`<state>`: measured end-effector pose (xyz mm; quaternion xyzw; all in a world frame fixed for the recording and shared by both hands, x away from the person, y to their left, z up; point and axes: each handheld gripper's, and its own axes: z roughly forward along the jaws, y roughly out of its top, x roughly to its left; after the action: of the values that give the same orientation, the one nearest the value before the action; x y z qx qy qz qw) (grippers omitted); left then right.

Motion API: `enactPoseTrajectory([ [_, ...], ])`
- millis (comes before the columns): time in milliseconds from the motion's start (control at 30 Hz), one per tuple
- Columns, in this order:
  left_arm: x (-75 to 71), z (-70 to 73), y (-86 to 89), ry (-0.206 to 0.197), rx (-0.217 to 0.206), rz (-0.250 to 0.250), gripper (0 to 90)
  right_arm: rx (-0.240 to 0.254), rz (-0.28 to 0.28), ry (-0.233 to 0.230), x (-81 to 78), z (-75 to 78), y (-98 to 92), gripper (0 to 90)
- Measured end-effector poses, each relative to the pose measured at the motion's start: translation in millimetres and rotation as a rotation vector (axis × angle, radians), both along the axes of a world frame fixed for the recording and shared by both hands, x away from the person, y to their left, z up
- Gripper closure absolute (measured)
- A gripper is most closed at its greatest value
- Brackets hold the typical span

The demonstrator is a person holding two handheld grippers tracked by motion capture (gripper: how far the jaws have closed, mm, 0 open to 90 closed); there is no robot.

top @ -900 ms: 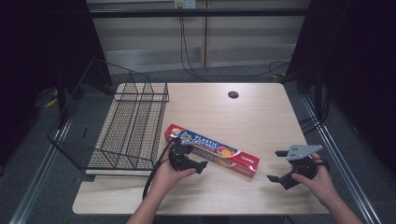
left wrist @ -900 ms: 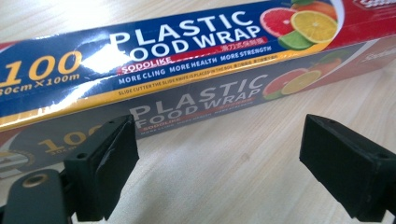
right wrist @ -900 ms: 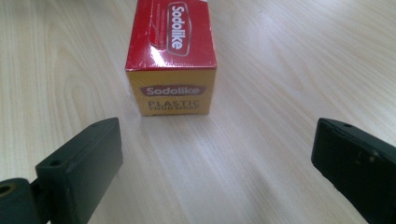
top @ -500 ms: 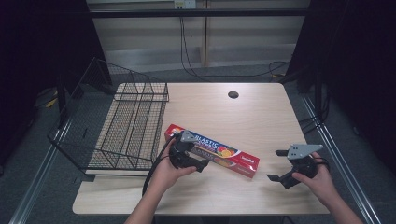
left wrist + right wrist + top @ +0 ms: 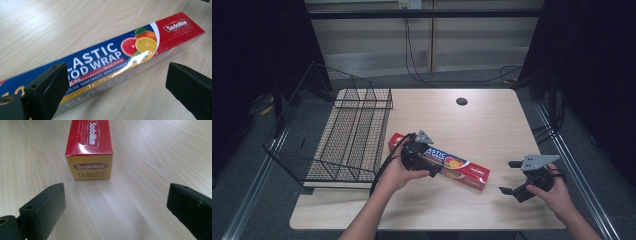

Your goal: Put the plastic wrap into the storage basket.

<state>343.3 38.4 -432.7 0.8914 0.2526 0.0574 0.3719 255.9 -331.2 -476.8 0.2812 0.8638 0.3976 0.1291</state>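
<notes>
The left gripper [image 5: 432,167] hangs just over the long plastic wrap box [image 5: 462,167], with its jaws wide apart and nothing between them. The box lies flat on the wooden table [image 5: 492,120], right under this gripper. The right gripper [image 5: 511,177] is wide too, and the box's end sits just ahead of it.

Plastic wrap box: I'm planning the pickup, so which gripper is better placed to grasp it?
Left. The left gripper hovers open over the plastic wrap box; the right gripper waits open, apart from its end.
</notes>
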Motion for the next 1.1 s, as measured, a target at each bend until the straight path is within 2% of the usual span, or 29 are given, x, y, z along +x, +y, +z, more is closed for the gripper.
enactPoseTrajectory([
  [133, 9.1, 1.0, -3.8, -0.005, 0.048, -0.047, 4.9, 0.004, 0.001, 0.005, -0.1, -0.5, -0.7, 1.7],
  [167, 10.2, 0.7, -5.2, 0.003, 0.048, -0.041, 5.0, 0.005, -0.001, 0.01, -0.4, -0.2, -1.0, 1.7],
  [200, 13.5, 1.2, -5.4, 0.006, 0.066, -0.064, 5.0, 0.005, -0.001, 0.01, -0.4, -0.2, -1.0, 1.7],
  [233, 17.2, -0.3, -7.1, 0.014, 0.047, -0.065, 5.1, 0.009, 0.001, 0.007, 0.0, -0.3, -1.6, 1.7],
  [333, 21.1, -2.6, -8.7, 0.021, 0.049, -0.061, 5.1, 0.012, 0.002, 0.011, 0.1, -0.6, -1.9, 1.7],
  [400, 24.7, -6.6, -11.2, 0.018, 0.08, -0.083, 5.1, 0.013, 0.001, 0.012, 0.0, -0.6, -2.3, 1.7],
  [433, 24.3, -8.2, -13.0, 0.015, 0.069, -0.063, 5.0, 0.016, 0.0, 0.01, 0.2, -0.5, -2.5, 1.7],
  [567, 26.6, -9.5, -15.7, 0.004, 0.086, -0.104, 4.8, 0.022, 0.002, 0.013, 0.1, -0.3, -2.6, 1.7],
  [733, 30.2, -12.3, -19.5, 0.019, 0.084, -0.105, 4.9, 0.026, 0.006, 0.02, 0.3, -0.3, -2.4, 1.7],
  [833, 33.5, -15.3, -21.9, 0.024, 0.084, -0.122, 5.0, 0.031, 0.002, 0.02, 0.1, 0.1, -2.8, 1.7],
  [1033, 35.8, -18.5, -24.6, -0.005, 0.088, -0.168, 4.0, 0.034, 0.005, 0.024, 0.2, -0.4, -3.5, 1.8],
  [1100, 36.7, -20.5, -25.9, -0.027, 0.1, -0.189, 3.4, 0.037, 0.006, 0.025, 0.2, -0.4, -3.5, 1.8],
])
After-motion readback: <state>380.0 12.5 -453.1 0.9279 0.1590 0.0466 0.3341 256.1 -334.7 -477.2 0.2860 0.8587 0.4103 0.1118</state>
